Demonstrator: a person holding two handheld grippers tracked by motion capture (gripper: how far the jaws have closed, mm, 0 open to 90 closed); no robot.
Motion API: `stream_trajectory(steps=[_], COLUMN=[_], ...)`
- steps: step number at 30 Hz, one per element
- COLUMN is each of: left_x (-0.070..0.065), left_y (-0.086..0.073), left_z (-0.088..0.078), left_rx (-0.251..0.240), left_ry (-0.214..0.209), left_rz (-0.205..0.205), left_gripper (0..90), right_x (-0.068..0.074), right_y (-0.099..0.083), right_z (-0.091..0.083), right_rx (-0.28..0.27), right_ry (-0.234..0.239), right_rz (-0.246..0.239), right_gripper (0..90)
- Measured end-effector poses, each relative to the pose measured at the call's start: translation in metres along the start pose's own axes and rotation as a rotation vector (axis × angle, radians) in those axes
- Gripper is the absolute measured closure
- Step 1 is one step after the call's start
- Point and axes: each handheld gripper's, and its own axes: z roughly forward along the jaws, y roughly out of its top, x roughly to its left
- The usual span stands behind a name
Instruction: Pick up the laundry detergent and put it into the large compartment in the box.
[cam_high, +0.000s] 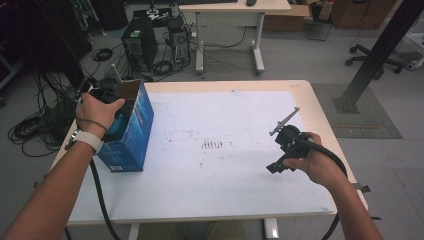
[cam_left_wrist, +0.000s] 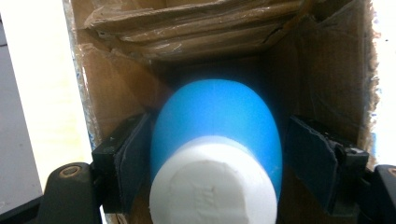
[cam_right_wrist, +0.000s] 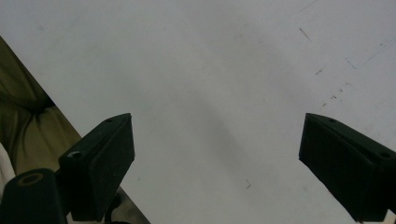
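A light wooden bench (cam_high: 320, 130) with rounded corners carries a large white sheet (cam_high: 235, 165) that covers most of its top and is speckled with small dark marks near the middle. At the bench's left edge stands a tall blue cardboard box (cam_high: 131, 137) with its top flaps open and bare brown card inside. The left hand-held gripper (cam_high: 111, 97) reaches down into that opening, and in the left gripper view its two black jaws stand on either side of a blue plastic bottle with a white screw cap (cam_left_wrist: 217, 140) that lies inside the box; the left pad (cam_left_wrist: 133, 158) is at or just beside the bottle's side, while a clear gap separates the right pad from it, so the jaws are parted and not pressing on it. The right hand-held gripper (cam_high: 281, 150) is held above the right part of the sheet, well apart from the box, with its jaws spread wide and nothing between them; the right gripper view looks down past them onto the bare white sheet (cam_right_wrist: 210, 84). Beyond the bench lies a grey floor with coiled black cables (cam_high: 35, 130), a black computer tower (cam_high: 140, 45), a second pale desk (cam_high: 235, 7), cardboard boxes and a black office-chair base (cam_high: 375, 57).
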Motion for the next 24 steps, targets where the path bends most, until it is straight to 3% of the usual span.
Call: stream_trajectory(steps=[11,24], left_x=[-0.0003,0.0005], left_y=[-0.0003,-0.0016], left_z=[-0.0052,-0.0106], left_rx=[-0.008,-0.007], left_ry=[0.005,-0.031], left_rz=[0.004,0.021], left_gripper=[21.2,17.3], right_x=[0.0006,0.0019], right_y=[-0.0001,0.0006], right_z=[0.0000,-0.0012], right_rx=[-0.003,-0.005], right_ry=[0.003,0.001], right_rz=[0.001,-0.002], right_gripper=[10.6,10.6])
